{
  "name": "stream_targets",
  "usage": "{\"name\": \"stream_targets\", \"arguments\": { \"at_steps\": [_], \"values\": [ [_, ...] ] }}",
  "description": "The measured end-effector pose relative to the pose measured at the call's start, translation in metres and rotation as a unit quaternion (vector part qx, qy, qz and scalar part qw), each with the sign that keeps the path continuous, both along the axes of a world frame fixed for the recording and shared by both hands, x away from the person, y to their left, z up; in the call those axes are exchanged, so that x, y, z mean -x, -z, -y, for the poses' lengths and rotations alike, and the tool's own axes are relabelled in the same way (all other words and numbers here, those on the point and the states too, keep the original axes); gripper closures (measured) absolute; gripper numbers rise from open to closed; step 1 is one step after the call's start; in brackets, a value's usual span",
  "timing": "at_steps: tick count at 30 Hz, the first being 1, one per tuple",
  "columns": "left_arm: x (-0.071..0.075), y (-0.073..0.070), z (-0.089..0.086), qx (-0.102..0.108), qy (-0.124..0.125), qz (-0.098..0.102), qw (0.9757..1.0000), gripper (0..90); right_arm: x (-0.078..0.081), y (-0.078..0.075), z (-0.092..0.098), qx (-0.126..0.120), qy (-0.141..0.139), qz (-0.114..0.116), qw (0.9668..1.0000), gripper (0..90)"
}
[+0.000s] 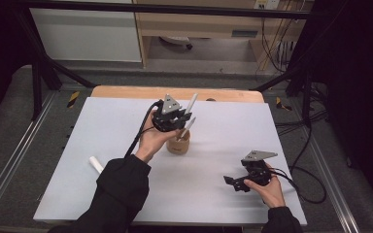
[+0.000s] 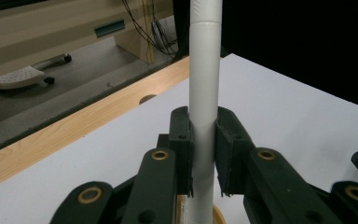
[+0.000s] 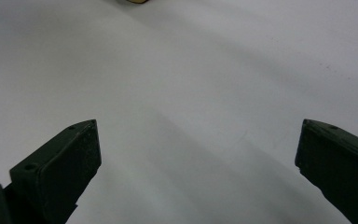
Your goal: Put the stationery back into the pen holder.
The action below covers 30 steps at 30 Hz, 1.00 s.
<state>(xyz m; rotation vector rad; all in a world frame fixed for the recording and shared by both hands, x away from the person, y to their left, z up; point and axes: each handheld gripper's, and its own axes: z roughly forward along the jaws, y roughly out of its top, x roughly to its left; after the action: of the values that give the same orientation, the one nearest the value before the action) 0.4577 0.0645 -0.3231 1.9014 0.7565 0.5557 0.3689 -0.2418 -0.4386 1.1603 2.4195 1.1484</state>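
Left gripper [image 2: 204, 158] clamps white tube [image 2: 204, 93] above wooden cup [image 1: 178, 144] | right gripper [image 3: 198, 154] wide, empty, over table [image 1: 213, 194]

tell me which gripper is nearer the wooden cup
Left. The left gripper hangs just above the wooden cup, shut on a white pen. The right gripper sits open, well off to the cup's right and nearer the person.

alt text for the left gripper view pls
The left hand-held gripper is shut on an upright white tube, just above a wooden cup. Behind lie the white table top and its wooden edge.
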Motion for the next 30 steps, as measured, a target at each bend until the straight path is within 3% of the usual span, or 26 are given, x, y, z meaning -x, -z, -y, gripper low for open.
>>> {"name": "stream_targets", "arguments": {
  "at_steps": [16,30],
  "values": [
    [-0.021,0.027,0.009,-0.004,-0.007,-0.015,0.9999,77.9,0.000,0.001,-0.001,0.001,-0.004,-0.002,1.0000,1.0],
    [-0.024,0.052,0.004,-0.011,0.000,-0.032,0.9994,77.9,0.000,0.002,-0.002,0.002,-0.005,-0.004,1.0000,1.0]
  ]
}}
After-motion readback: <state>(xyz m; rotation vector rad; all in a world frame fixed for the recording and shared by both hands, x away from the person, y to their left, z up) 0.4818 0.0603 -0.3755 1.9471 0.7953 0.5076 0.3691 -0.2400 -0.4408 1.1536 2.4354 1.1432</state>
